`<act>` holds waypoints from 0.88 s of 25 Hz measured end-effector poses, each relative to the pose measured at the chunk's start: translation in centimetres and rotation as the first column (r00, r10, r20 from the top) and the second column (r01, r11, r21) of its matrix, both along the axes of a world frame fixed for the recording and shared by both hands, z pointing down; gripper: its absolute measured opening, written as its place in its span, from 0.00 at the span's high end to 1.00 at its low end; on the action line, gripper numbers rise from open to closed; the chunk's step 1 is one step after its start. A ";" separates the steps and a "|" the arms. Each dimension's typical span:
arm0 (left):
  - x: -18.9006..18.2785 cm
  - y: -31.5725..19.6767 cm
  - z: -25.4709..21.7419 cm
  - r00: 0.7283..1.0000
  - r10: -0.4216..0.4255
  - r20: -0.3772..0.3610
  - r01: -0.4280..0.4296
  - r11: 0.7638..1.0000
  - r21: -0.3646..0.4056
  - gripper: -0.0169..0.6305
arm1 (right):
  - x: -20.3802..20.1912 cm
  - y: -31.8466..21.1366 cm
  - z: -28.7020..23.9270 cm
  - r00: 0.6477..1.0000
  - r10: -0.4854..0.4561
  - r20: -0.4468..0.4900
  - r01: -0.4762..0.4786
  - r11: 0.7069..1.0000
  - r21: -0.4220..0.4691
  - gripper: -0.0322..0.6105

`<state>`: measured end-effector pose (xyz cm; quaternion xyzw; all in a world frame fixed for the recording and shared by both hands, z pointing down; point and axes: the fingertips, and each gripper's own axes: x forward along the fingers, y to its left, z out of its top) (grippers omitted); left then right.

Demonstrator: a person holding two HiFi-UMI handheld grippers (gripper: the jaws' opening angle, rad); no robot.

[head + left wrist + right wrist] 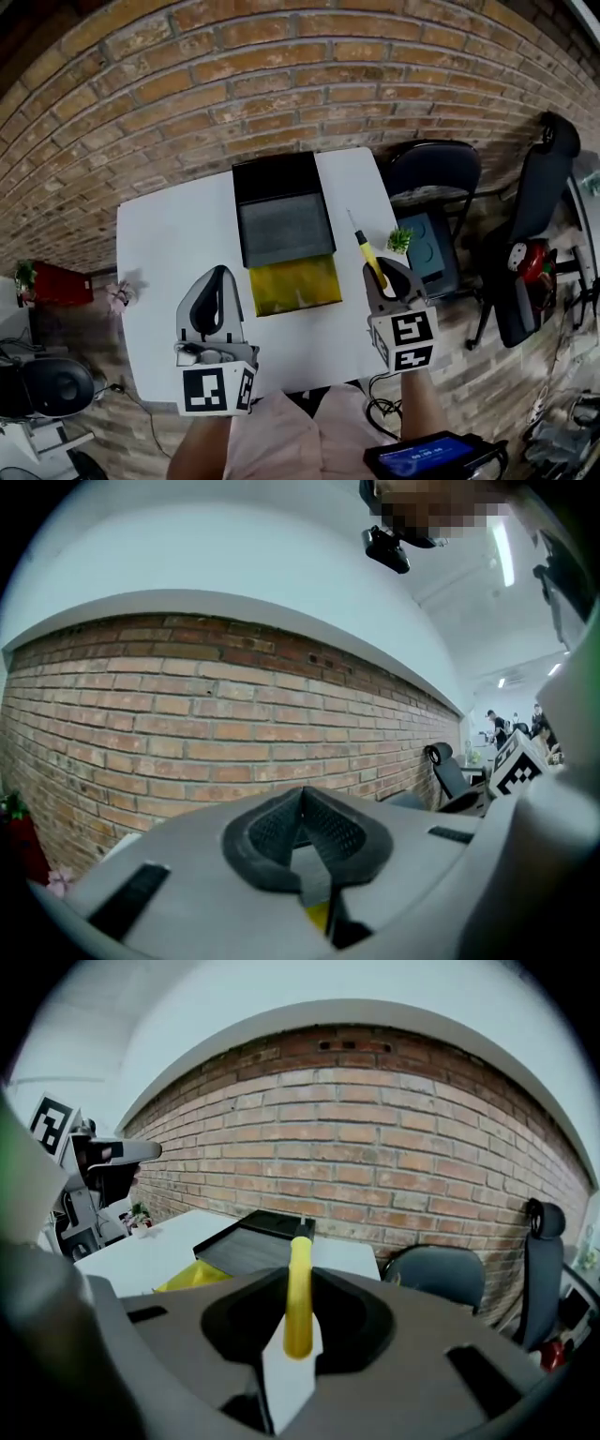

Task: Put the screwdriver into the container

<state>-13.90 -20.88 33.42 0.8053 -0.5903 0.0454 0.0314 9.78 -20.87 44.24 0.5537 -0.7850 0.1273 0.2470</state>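
**Head view.** A white table (169, 244) stands against a brick wall (281, 66). A black container (281, 211) lies along the middle of the table, running from the far edge toward the near edge. Touching its near end is a yellow sheet (293, 284), possibly a bag or a cloth; the view is too coarse to say which. The left claw (217, 274) is over the near part of the table, left of the yellow sheet. The right claw (386, 274) is over the table's near right corner. It holds a yellow-handled screwdriver (371, 258) whose thin shaft points toward the far edge. The tool is to the right of the container and apart from it. A small potted plant (400, 240) sits at the right edge, just beyond the claw. A dark chair (433, 173) stands off the right side.

**Left gripper view.** The left claw (302, 803) has its two ribbed pads pressed together with nothing between them. It faces the brick wall (187, 733).

**Right gripper view.** The right claw (300, 1321) is clamped narrowly on the yellow handle of the screwdriver (299, 1269). The tool stands up from between the pads and leans away toward the wall. Beyond it, the black container (248, 1246) lies on the table (141, 1255). The yellow sheet (192, 1277) is at the container's nearer end, and the chair (441, 1279) is to the right.
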 end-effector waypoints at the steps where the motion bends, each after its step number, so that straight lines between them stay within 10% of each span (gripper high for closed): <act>1: -0.4 0.4 -0.7 1.000 -0.005 -0.003 0.005 1.000 0.012 0.95 | -0.5 0.2 -0.9 1.000 -0.008 -0.002 0.008 1.000 0.016 0.83; 11: -4.4 3.2 -4.8 0.998 -0.061 -0.029 0.064 0.991 0.116 0.95 | -5.9 0.4 -6.8 0.993 -0.114 -0.021 0.116 0.983 0.144 0.83; 22: -5.6 4.3 -3.1 0.996 -0.075 -0.038 0.077 0.995 0.070 0.95 | -8.7 2.8 -3.0 0.976 -0.217 -0.032 0.218 0.975 0.031 0.83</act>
